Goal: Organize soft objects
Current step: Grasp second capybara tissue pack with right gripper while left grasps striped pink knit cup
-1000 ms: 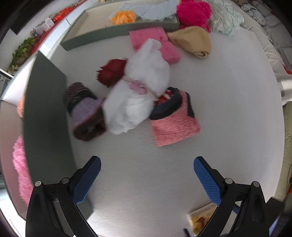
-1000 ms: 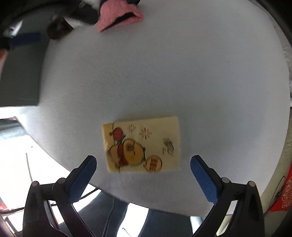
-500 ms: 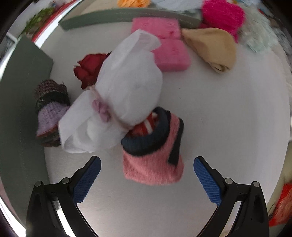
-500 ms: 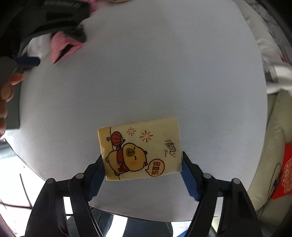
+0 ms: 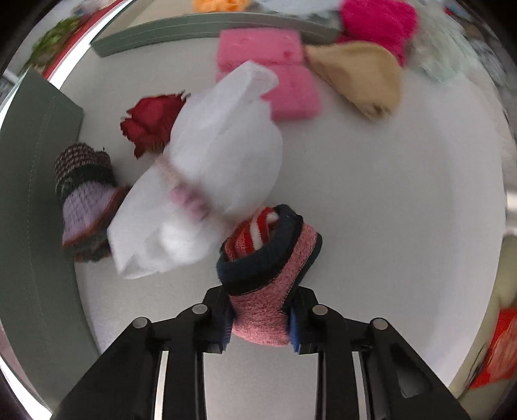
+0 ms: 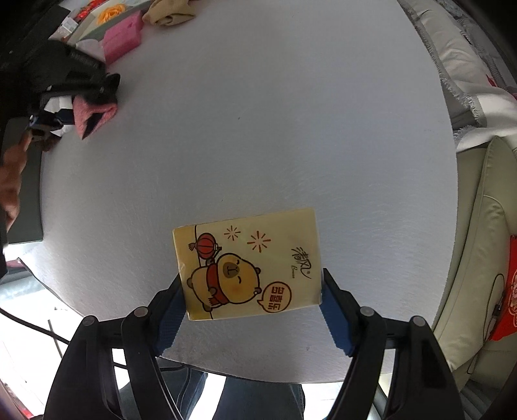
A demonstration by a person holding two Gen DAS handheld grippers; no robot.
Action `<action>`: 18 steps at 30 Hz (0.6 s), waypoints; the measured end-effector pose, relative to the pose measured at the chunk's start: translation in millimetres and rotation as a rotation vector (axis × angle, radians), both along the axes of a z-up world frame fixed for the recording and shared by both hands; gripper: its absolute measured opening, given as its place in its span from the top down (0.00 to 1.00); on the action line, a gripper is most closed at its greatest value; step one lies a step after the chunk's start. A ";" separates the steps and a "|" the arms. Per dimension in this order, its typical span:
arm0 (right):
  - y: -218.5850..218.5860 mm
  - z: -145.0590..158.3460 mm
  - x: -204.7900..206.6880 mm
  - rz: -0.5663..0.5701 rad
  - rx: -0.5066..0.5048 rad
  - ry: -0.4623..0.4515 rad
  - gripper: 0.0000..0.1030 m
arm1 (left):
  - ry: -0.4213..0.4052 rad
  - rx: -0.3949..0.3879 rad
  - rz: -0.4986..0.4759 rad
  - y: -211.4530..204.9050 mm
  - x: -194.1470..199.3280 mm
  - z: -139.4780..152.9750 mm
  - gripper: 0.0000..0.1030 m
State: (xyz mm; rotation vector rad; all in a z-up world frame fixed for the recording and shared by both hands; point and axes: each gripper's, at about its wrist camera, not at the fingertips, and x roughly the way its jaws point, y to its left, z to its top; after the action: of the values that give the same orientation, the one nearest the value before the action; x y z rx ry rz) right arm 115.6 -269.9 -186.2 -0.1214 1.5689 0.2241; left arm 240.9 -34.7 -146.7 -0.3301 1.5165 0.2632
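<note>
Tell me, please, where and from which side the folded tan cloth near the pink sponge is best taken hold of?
Grip the folded tan cloth across its narrow bunched tip, coming straight down from above. It lies flat on the white table, tapering to that thicker end, which faces open table; its wide end sits close to the pink sponge and magenta fluffy item.

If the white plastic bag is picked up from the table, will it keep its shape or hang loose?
The white plastic bag looks thin and crumpled, so it would probably sag and fold when lifted. It seems light for its size. It leans on the pink knitted sock held in the left gripper, so it may shift if that sock moves.
</note>
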 end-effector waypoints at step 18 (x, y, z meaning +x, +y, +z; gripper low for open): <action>5.8 -30.5 -16.7 -0.026 -0.052 0.032 0.21 | -0.035 0.018 -0.248 -34.1 -71.1 -3.9 0.22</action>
State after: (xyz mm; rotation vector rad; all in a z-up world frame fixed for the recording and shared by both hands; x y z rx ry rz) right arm 98.9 -264.1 -216.7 -0.1385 1.6082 0.1657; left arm 169.9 -68.9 -150.6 -0.1291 1.5028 0.0745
